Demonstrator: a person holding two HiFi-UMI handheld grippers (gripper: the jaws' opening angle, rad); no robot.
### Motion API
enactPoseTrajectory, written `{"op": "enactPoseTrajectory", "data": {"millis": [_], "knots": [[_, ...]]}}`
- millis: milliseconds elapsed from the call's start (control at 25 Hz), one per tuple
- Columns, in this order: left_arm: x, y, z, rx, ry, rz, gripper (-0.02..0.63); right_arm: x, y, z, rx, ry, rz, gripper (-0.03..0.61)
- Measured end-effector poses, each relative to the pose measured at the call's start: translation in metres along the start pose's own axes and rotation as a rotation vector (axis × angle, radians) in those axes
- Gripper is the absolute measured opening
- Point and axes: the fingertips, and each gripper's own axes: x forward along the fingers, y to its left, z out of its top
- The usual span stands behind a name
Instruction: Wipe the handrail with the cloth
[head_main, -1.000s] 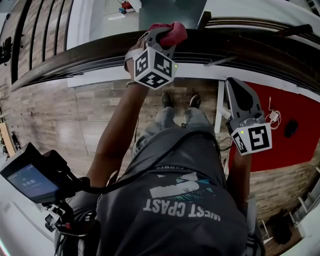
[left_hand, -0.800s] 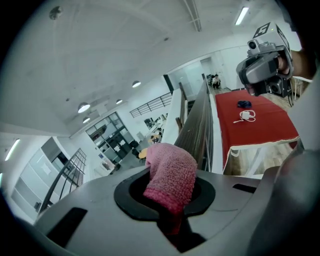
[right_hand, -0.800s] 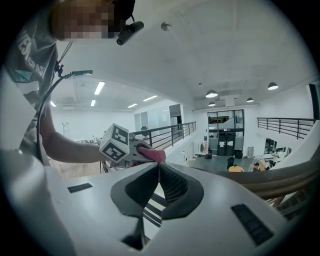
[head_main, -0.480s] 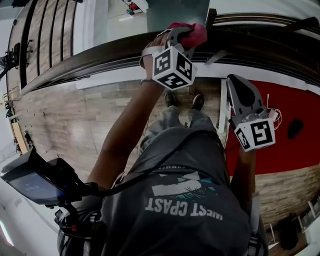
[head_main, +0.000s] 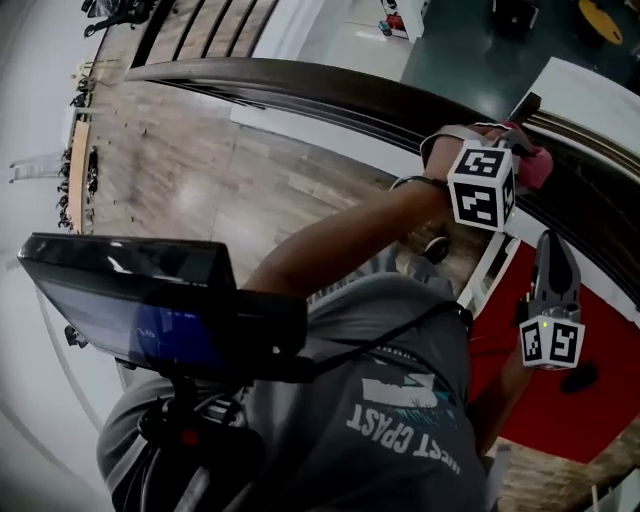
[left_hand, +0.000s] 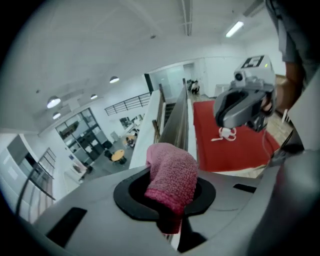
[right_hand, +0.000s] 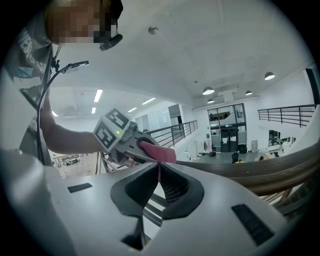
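The dark wooden handrail (head_main: 330, 95) curves across the top of the head view. A pink cloth (head_main: 538, 168) rests on it at the right, with my left gripper (head_main: 522, 152) shut on it. In the left gripper view the cloth (left_hand: 172, 172) bulges out of the left gripper (left_hand: 170, 222), and the handrail (left_hand: 178, 122) runs straight ahead beneath it. My right gripper (head_main: 553, 240) hangs below the rail, to the right of the left one, shut and holding nothing. In its own view the right gripper (right_hand: 159, 165) points at the cloth (right_hand: 159, 152) and the handrail (right_hand: 262, 170).
A red floor area (head_main: 575, 400) lies below the right gripper, with wood flooring (head_main: 200, 180) to the left. A screen on a rig (head_main: 150, 300) fills the lower left. Beyond the rail is an open drop to a lower hall (left_hand: 117, 155). A white post (head_main: 488, 272) stands under the rail.
The left gripper has slid the cloth along the handrail towards the right of the head view. The right gripper has shifted down and right. The head view has swung round.
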Motion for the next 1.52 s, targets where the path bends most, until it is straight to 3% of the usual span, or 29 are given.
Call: {"op": "enactPoseTrajectory", "data": {"millis": [120,280,320,400,480,560,720,840,920,1040,1120,1200,1320,1520], "knots": [[-0.014,-0.02,0.019,-0.167,-0.132,-0.146,0.066,0.006,-0.005,0.005,0.053,-0.058,0.065,0.009],[-0.075,-0.03,0.07,-0.465,-0.476,-0.381,0.067,-0.004,0.01,0.041,0.328,-0.24,0.205,0.012],[-0.091,-0.031,0.08,-0.514,-0.563,-0.444,0.069,-0.006,0.014,0.047,0.406,-0.288,0.24,0.03],[-0.123,-0.029,0.085,-0.563,-0.696,-0.532,0.075,0.001,0.029,0.057,0.53,-0.358,0.322,0.163],[-0.158,-0.022,0.076,-0.605,-0.783,-0.59,0.083,0.016,0.058,0.069,0.591,-0.388,0.407,0.204],[-0.183,-0.015,0.066,-0.692,-0.874,-0.655,0.094,0.028,0.09,0.075,0.563,-0.374,0.454,0.23],[-0.209,-0.006,0.057,-0.894,-1.041,-0.771,0.176,0.043,0.141,0.066,0.34,-0.257,0.476,0.25],[-0.214,-0.023,0.057,-0.843,-1.02,-0.827,0.269,0.047,0.147,0.07,0.285,-0.268,0.445,0.25],[-0.215,-0.035,0.053,-0.802,-0.982,-0.842,0.298,0.045,0.14,0.076,0.285,-0.303,0.415,0.25],[-0.214,-0.04,0.043,-0.794,-0.943,-0.829,0.33,0.041,0.125,0.08,0.177,-0.305,0.31,0.245],[-0.207,-0.037,0.033,-0.799,-0.905,-0.777,0.33,0.038,0.12,0.079,0.108,-0.299,0.254,0.125],[-0.2,-0.031,0.018,-0.824,-0.872,-0.705,0.33,0.037,0.115,0.071,0.047,-0.275,0.198,0.086],[-0.197,-0.028,-0.015,-0.85,-0.804,-0.581,0.33,0.04,0.098,0.036,-0.04,-0.135,0.066,0.074],[-0.206,-0.036,-0.08,-0.921,-0.692,-0.408,0.328,0.046,0.046,-0.074,-0.115,0.225,-0.164,0.072]]}}
